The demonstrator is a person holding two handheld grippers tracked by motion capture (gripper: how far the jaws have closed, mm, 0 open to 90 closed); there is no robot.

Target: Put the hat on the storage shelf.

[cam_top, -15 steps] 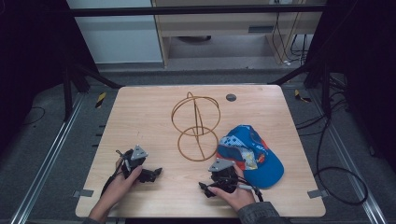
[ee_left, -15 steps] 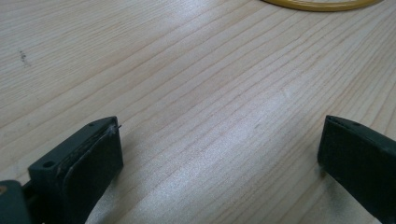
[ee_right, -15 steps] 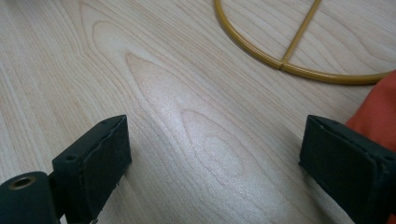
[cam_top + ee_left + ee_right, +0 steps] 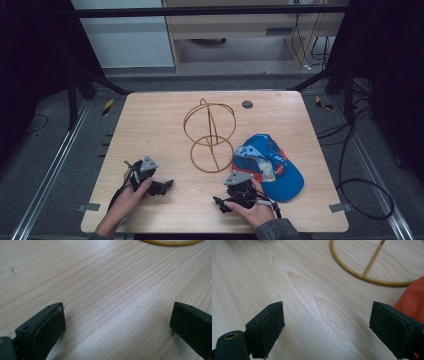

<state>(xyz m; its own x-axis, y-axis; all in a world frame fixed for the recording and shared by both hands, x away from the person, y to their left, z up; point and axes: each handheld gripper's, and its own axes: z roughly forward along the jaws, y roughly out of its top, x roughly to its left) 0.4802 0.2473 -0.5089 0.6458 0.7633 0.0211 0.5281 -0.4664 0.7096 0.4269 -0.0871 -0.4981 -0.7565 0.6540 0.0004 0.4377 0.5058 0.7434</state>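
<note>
A gold wire stand (image 4: 210,135) made of rings stands in the middle of the wooden table (image 4: 150,120). Beside it on the right lies a blue cap (image 4: 280,172) with an orange underside. My left gripper (image 4: 167,186) rests low on the table near the front left, open, with bare wood between its jaws (image 4: 117,322). My right gripper (image 4: 219,202) sits near the front edge just left of the cap, open and empty (image 4: 327,320). In the right gripper view the stand's base ring (image 4: 362,277) lies ahead and orange cap fabric (image 4: 412,300) shows at the right.
A small dark round disc (image 4: 247,104) sits at the far side of the table. Tape marks (image 4: 88,206) sit at the front corners. Dark frame legs and cables surround the table on the floor.
</note>
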